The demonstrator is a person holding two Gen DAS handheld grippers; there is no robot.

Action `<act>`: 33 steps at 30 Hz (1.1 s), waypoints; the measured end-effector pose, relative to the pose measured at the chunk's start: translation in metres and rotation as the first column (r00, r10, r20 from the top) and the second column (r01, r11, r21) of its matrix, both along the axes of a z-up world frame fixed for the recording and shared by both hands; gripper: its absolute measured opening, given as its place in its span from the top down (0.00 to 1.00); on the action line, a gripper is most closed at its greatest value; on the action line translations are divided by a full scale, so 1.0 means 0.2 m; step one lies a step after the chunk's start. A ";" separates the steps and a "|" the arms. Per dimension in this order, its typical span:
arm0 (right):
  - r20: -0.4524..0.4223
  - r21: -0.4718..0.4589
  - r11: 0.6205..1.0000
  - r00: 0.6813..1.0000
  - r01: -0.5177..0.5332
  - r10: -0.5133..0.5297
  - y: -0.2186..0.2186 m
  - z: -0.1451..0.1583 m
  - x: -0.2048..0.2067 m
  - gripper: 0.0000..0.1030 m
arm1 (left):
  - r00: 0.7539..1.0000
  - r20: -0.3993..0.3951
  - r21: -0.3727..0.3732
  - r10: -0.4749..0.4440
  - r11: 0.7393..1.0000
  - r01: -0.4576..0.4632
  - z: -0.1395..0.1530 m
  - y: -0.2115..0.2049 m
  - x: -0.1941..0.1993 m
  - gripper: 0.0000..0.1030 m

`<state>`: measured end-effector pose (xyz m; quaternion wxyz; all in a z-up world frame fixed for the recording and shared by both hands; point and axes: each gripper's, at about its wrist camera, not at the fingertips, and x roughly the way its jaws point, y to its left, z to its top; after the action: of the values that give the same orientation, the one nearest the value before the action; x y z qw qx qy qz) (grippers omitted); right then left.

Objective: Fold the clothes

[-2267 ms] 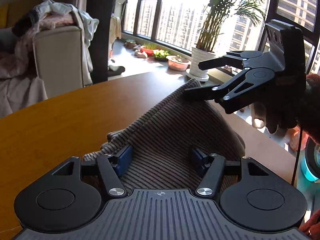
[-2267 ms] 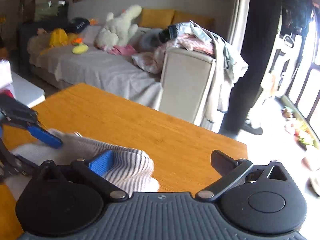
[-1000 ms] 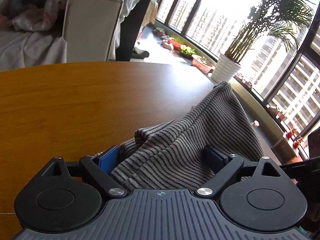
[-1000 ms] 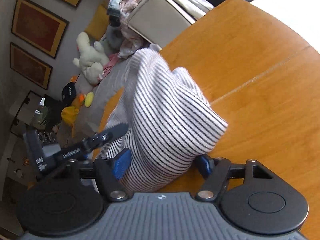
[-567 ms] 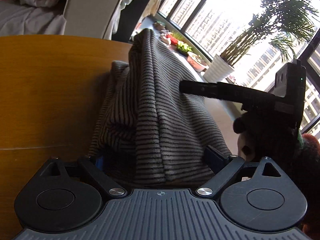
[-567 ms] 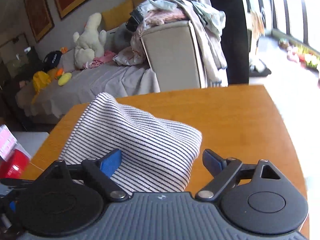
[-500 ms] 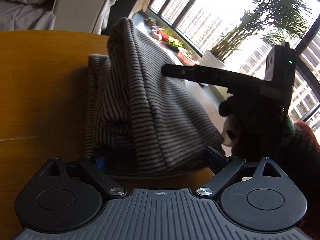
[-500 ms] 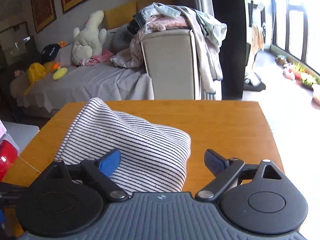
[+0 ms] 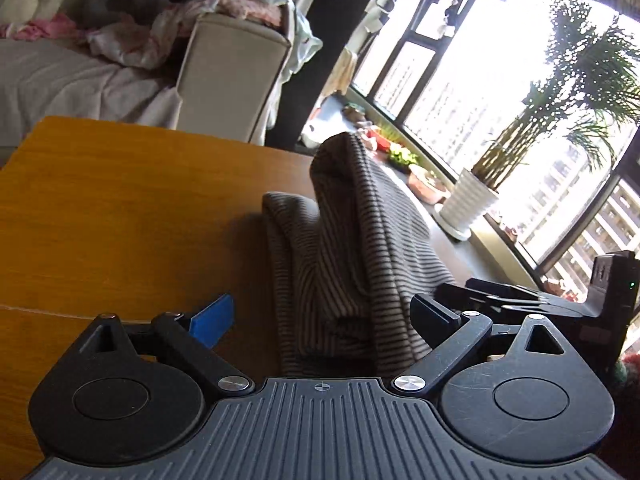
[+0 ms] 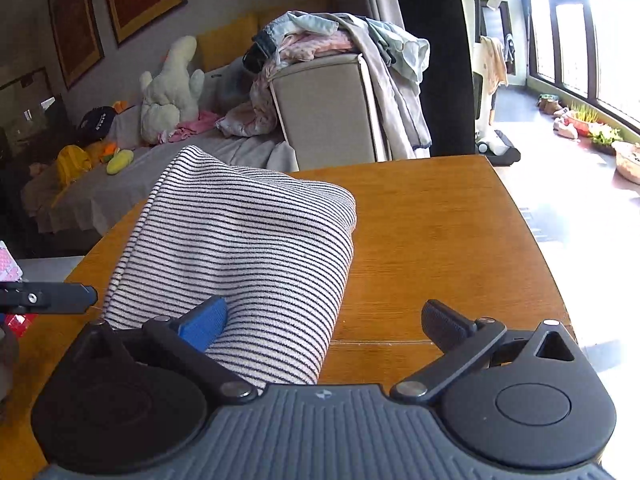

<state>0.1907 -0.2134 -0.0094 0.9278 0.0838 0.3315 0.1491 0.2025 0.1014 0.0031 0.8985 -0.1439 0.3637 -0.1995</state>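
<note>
A striped knit garment (image 9: 352, 256) lies folded in a bundle on the wooden table (image 9: 120, 216), with one fold standing up in a peak. My left gripper (image 9: 322, 316) is open at its near end; the blue left pad (image 9: 212, 320) is clear of the cloth and the right finger (image 9: 434, 318) sits at its edge. In the right wrist view the garment (image 10: 248, 240) fills the left half. My right gripper (image 10: 324, 320) is open, its blue pad (image 10: 204, 322) against the cloth and the other finger (image 10: 444, 322) over bare table (image 10: 432, 240).
Each gripper shows in the other's view: the right one (image 9: 520, 300) beside the garment, a left finger (image 10: 48, 298) at the table's left edge. A sofa arm heaped with clothes (image 10: 332, 52) stands behind the table. A potted plant (image 9: 468, 208) is by the windows.
The garment has been folded over into a compact bundle and set down. Both grippers have drawn back, and the left gripper's blue pad is now free of the cloth.
</note>
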 end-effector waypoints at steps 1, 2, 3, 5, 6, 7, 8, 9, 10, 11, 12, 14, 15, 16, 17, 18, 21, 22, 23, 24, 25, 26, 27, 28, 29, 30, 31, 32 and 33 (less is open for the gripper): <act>-0.021 0.019 1.000 1.000 -0.002 0.003 0.00 -0.01 0.01 0.00 | 1.000 -0.006 0.006 0.016 1.000 -0.016 -0.01 0.01 0.01 0.14; -0.042 0.038 0.999 0.999 -0.005 0.007 -0.01 -0.02 0.02 0.00 | 1.000 -0.026 0.004 0.012 1.000 -0.012 -0.03 0.02 0.03 0.16; -0.063 0.057 0.998 0.998 -0.008 0.011 -0.02 -0.03 0.02 0.00 | 0.999 -0.040 -0.007 0.006 1.000 -0.006 -0.04 0.03 0.03 0.17; -0.101 0.111 0.993 0.994 -0.034 0.045 -0.04 -0.06 0.04 0.00 | 0.999 -0.042 -0.021 -0.007 1.000 0.007 -0.07 0.03 0.02 0.20; -0.102 0.113 0.992 0.993 -0.052 0.064 -0.04 -0.06 0.04 0.00 | 0.999 -0.042 -0.025 -0.013 1.000 0.012 -0.08 0.03 0.01 0.21; -0.094 0.100 0.993 0.993 -0.065 0.074 -0.03 -0.05 0.03 0.00 | 0.999 -0.039 -0.022 -0.018 1.000 0.017 -0.08 0.02 0.01 0.21; -0.066 0.068 0.995 0.995 -0.067 0.071 -0.02 -0.03 0.01 0.00 | 0.999 -0.036 -0.020 -0.022 1.000 0.021 -0.08 0.01 0.00 0.22; -0.033 0.033 0.997 0.997 -0.067 0.068 -0.01 -0.01 -0.01 0.00 | 0.999 -0.035 -0.020 -0.028 0.999 0.028 -0.09 -0.01 -0.01 0.25; -0.001 -0.002 0.998 0.998 -0.065 0.065 0.00 0.02 -0.03 0.00 | 0.999 -0.037 -0.028 -0.038 0.999 0.037 -0.10 -0.03 -0.01 0.27; 0.055 -0.055 0.997 0.996 -0.063 0.066 0.02 0.06 -0.07 0.00 | 0.998 -0.038 -0.040 -0.044 0.998 0.043 -0.10 -0.04 -0.02 0.29; 0.115 -0.111 0.992 0.991 -0.057 0.070 0.05 0.10 -0.11 0.00 | 0.998 -0.038 -0.051 -0.051 0.997 0.049 -0.11 -0.05 -0.04 0.29; 0.222 -0.201 0.979 0.971 -0.043 0.089 0.09 0.19 -0.18 0.04 | 0.997 -0.042 -0.070 -0.066 0.996 0.063 -0.11 -0.07 -0.06 0.29; 0.265 -0.233 0.972 0.959 -0.039 0.102 0.12 0.24 -0.22 0.07 | 0.996 -0.045 -0.078 -0.074 0.995 0.070 -0.12 -0.08 -0.08 0.29; 0.284 -0.248 0.968 0.952 -0.044 0.116 0.14 0.27 -0.25 0.12 | 0.996 -0.046 -0.083 -0.074 0.994 0.070 -0.12 -0.08 -0.09 0.29; 0.298 -0.261 0.964 0.946 -0.050 0.130 0.16 0.30 -0.27 0.14 | 0.998 -0.040 -0.084 -0.057 0.995 0.053 -0.11 -0.07 -0.09 0.29; 0.309 -0.280 0.958 0.939 -0.064 0.153 0.20 0.31 -0.30 0.15 | 0.999 -0.028 -0.076 -0.034 0.997 0.032 -0.10 -0.06 -0.10 0.30; 0.332 -0.356 0.928 0.913 -0.110 0.235 0.34 0.31 -0.37 0.15 | 0.999 0.019 -0.013 0.041 0.999 -0.041 -0.07 -0.01 -0.10 0.38; 0.334 -0.386 0.914 0.903 -0.129 0.269 0.40 0.28 -0.39 0.15 | 0.997 0.032 0.005 0.063 0.998 -0.063 -0.06 0.00 -0.09 0.37; 0.331 -0.408 0.901 0.896 -0.146 0.295 0.46 0.26 -0.41 0.14 | 0.996 0.042 0.020 0.079 0.997 -0.080 -0.05 0.01 -0.09 0.38; 0.324 -0.427 0.889 0.890 -0.165 0.321 0.52 0.22 -0.42 0.14 | 0.995 0.045 0.028 0.085 0.996 -0.086 -0.05 0.01 -0.08 0.40; 0.312 -0.441 0.878 0.885 -0.186 0.344 0.58 0.18 -0.43 0.14 | 0.995 0.047 0.036 0.090 0.995 -0.091 -0.04 0.01 -0.07 0.41; 0.305 -0.452 0.870 0.882 -0.198 0.359 0.61 0.14 -0.43 0.14 | 0.994 0.050 0.043 0.093 0.995 -0.095 -0.04 0.01 -0.07 0.43; 0.299 -0.462 0.862 0.878 -0.210 0.374 0.64 0.10 -0.43 0.14 | 0.995 0.052 0.044 0.091 0.995 -0.093 -0.03 0.01 -0.07 0.43; 0.287 -0.465 0.858 0.879 -0.220 0.381 0.66 0.07 -0.42 0.14 | 0.995 0.054 0.046 0.087 0.995 -0.089 -0.03 0.01 -0.07 0.43; 0.275 -0.466 0.855 0.880 -0.230 0.387 0.66 0.04 -0.41 0.14 | 0.995 0.058 0.054 0.085 0.995 -0.088 -0.02 0.01 -0.08 0.43; 0.254 -0.451 0.859 0.887 -0.243 0.384 0.65 0.01 -0.39 0.14 | 0.994 0.063 0.062 0.084 0.994 -0.088 -0.01 0.01 -0.08 0.44; 0.244 -0.437 0.865 0.892 -0.248 0.380 0.63 0.01 -0.38 0.15 | 0.994 0.066 0.069 0.085 0.994 -0.089 -0.01 0.01 -0.09 0.44; 0.237 -0.424 0.870 0.896 -0.252 0.375 0.61 0.01 -0.37 0.16 | 0.994 0.066 0.073 0.087 0.993 -0.092 0.00 0.01 -0.09 0.44; 0.229 -0.410 0.875 0.900 -0.256 0.370 0.59 0.01 -0.35 0.17 | 0.993 0.066 0.074 0.093 0.992 -0.098 0.00 0.02 -0.10 0.43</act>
<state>0.1197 -0.0957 -0.0077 0.9290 -0.1716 0.2180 0.2447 0.1831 0.1049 0.0031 0.9227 -0.1203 0.3357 -0.1465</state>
